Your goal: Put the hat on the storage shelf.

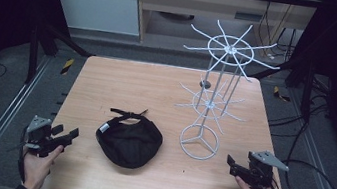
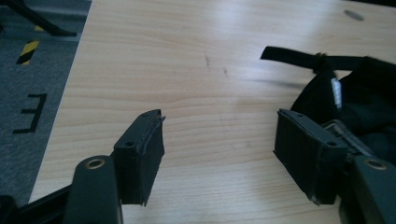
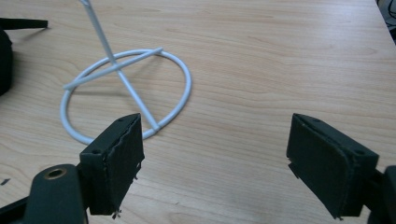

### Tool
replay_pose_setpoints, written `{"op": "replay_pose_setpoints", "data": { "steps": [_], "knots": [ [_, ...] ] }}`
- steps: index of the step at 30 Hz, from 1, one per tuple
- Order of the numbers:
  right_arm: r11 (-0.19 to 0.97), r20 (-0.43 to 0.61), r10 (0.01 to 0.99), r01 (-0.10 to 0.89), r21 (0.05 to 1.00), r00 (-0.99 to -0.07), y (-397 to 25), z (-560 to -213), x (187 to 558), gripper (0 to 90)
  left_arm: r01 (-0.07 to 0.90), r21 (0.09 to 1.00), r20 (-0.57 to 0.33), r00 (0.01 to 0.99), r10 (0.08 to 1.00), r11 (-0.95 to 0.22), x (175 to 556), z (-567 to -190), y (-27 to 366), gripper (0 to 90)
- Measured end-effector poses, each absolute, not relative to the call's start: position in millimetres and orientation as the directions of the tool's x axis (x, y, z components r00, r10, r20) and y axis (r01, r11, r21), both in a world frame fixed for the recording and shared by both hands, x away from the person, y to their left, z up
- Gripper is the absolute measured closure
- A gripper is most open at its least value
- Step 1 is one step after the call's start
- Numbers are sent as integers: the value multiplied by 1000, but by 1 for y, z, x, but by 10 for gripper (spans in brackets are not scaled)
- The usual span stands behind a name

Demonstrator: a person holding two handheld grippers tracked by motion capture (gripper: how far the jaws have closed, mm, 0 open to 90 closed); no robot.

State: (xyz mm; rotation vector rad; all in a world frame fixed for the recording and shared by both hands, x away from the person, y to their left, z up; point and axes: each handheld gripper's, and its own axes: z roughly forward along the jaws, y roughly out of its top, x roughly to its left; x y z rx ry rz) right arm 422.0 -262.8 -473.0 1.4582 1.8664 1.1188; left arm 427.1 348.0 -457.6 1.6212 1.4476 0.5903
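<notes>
Black fabric, a cap [image 1: 129, 141], lies crown-down near the front middle of the surface [image 1: 124, 75], its strap sticking out toward the far side. Just to its right, but apart from it, stands a white wire rack [image 1: 212, 88] with a ring base and two tiers of spokes; every spoke is bare. Judging by that, the work looks to be hanging the cap on the rack, and nothing of it is done: the cap is untouched and no spoke carries anything. The left tongs [image 1: 63, 135] sit at the front left corner, jaws wide apart and empty, with the cap just beside one jaw in the left gripper view. The right tongs [image 1: 235, 166] wait at the front right, likewise spread and holding nothing, facing the rack's base.
</notes>
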Motion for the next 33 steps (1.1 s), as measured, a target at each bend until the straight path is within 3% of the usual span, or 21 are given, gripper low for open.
{"op": "replay_pose_setpoints", "data": {
  "steps": [11, 33],
  "knots": [
    [148, 80, 917, 520, 841, -391, -235, -468, 415, 266, 535, 844, -193, 250, 949, 31, 419, -447, 336, 358],
    [204, 111, 813, 458, 865, -572, -158, -459, 410, 301, 509, 861, -158, 312, 937, -24, 417, -438, 302, 428]
  ]
}}
